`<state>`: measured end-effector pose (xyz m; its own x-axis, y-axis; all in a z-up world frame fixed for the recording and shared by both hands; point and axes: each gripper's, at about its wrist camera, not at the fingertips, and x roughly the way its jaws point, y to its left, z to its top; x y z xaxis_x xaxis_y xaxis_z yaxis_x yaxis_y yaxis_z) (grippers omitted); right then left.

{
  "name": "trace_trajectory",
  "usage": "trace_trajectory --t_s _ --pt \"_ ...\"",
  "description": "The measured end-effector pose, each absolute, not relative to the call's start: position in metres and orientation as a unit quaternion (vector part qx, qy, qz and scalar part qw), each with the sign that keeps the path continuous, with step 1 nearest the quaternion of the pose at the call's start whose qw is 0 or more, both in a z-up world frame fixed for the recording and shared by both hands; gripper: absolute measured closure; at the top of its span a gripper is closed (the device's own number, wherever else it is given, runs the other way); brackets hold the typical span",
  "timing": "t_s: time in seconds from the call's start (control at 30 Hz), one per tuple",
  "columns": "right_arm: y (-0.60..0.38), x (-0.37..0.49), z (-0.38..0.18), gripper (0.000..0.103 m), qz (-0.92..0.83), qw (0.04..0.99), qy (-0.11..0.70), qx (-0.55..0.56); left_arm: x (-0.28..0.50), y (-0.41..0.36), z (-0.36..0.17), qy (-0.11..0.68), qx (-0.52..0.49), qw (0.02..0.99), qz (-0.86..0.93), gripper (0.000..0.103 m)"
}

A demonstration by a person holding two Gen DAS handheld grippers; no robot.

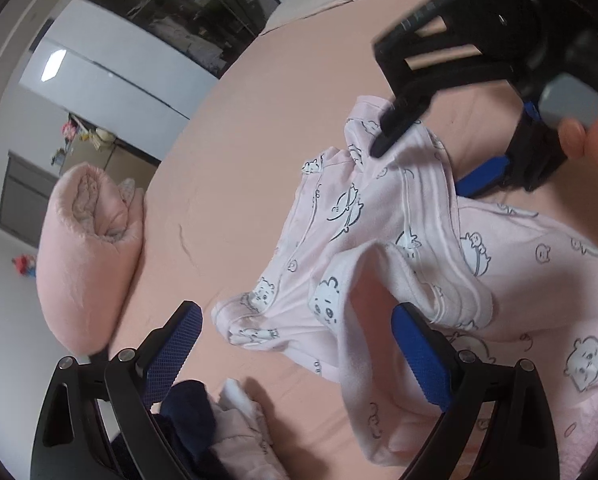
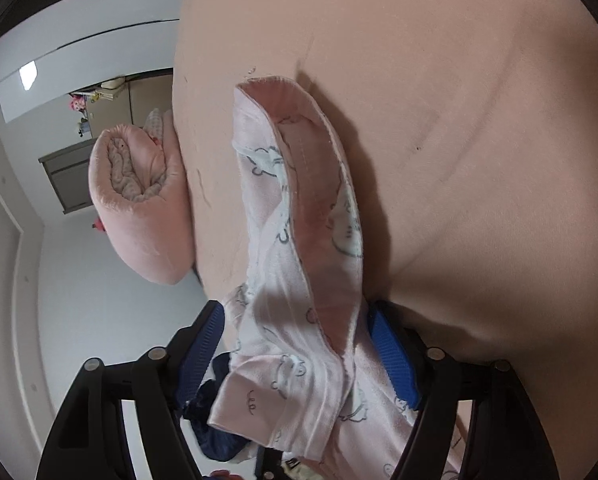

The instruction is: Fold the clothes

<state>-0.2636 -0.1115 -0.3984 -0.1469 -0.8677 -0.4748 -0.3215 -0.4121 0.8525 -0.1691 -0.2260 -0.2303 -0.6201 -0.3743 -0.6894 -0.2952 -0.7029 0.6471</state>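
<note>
Gripping pyjama top (image 1: 379, 216) on bed (image 1: 259, 120) | right hand-held gripper (image 1: 383, 140) pinched cloth, left hand-held gripper (image 1: 299, 344) gaped | risk: thin hold slipping.

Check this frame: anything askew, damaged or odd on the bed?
Nothing damaged or spilled. The pink printed garment lies rumpled and partly inside out on the bed sheet, expected mid-fold. Dark navy clothing sits bunched near the left gripper.

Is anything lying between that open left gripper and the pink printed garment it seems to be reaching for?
Nothing visible blocks it. The left gripper is open, and a raised fold of the pale pink cartoon-print garment already sits between its blue-padded fingers. The dark navy cloth lies nearer the camera, off to the side.
</note>
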Motion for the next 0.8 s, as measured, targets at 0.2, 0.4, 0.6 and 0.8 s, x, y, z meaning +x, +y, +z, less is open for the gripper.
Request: trace_trajectory --t_s 0.2,0.4,0.6,0.8 --pt "-0.108 -0.258 -0.402 0.072 -0.593 0.207 -0.494 0.601 -0.169 -0.225 -0.236 -0.365 0.438 0.026 -0.822 0.006" --pt "-0.104 -0.256 -0.391 0.081 -0.606 0.204 -0.494 0.589 -0.172 -0.228 -0.240 -0.355 0.450 0.033 -0.819 0.006" --pt "-0.096 -0.253 -0.372 0.084 -0.620 0.229 -0.507 0.553 -0.170 -0.229 -0.234 -0.348 0.447 0.049 -0.822 0.006" --pt "-0.107 -0.257 -0.355 0.094 -0.591 0.266 -0.523 0.554 -0.169 -0.221 -0.221 -0.345 0.435 0.053 -0.830 0.006"
